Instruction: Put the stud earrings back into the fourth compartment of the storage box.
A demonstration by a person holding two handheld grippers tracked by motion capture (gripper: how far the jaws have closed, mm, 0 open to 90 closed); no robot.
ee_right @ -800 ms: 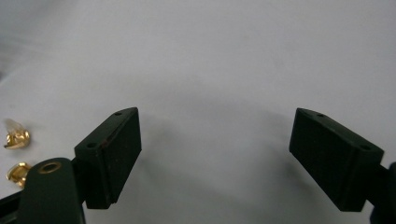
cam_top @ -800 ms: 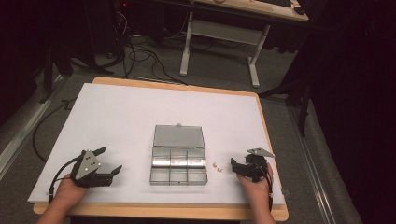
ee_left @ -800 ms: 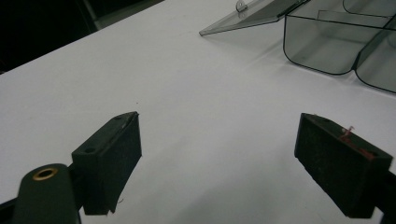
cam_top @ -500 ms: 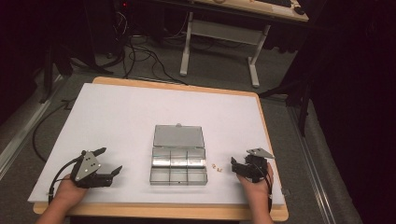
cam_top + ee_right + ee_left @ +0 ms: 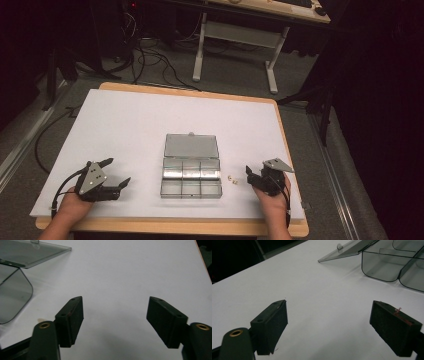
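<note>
A clear plastic compartment box (image 5: 191, 179) lies at the table's front middle, its lid (image 5: 191, 146) folded flat behind it and its compartments looking empty. Two small beige pieces (image 5: 233, 179) rest on the white surface just right of the box. My left gripper (image 5: 116, 171) sits left of the box, open, with nothing between its jaws. The left gripper view looks along its wide-set jaws (image 5: 329, 322) toward the box (image 5: 387, 267). My right gripper (image 5: 252, 176) is right of the beige pieces, also open and empty (image 5: 115, 315). One beige piece (image 5: 39, 320) peeks out beside its left jaw.
The white board (image 5: 150, 120) covers the wooden table, whose front edge (image 5: 175, 227) runs just under both hands. Beyond the table stand a metal desk frame (image 5: 235, 40) and cables on the floor (image 5: 145, 50).
</note>
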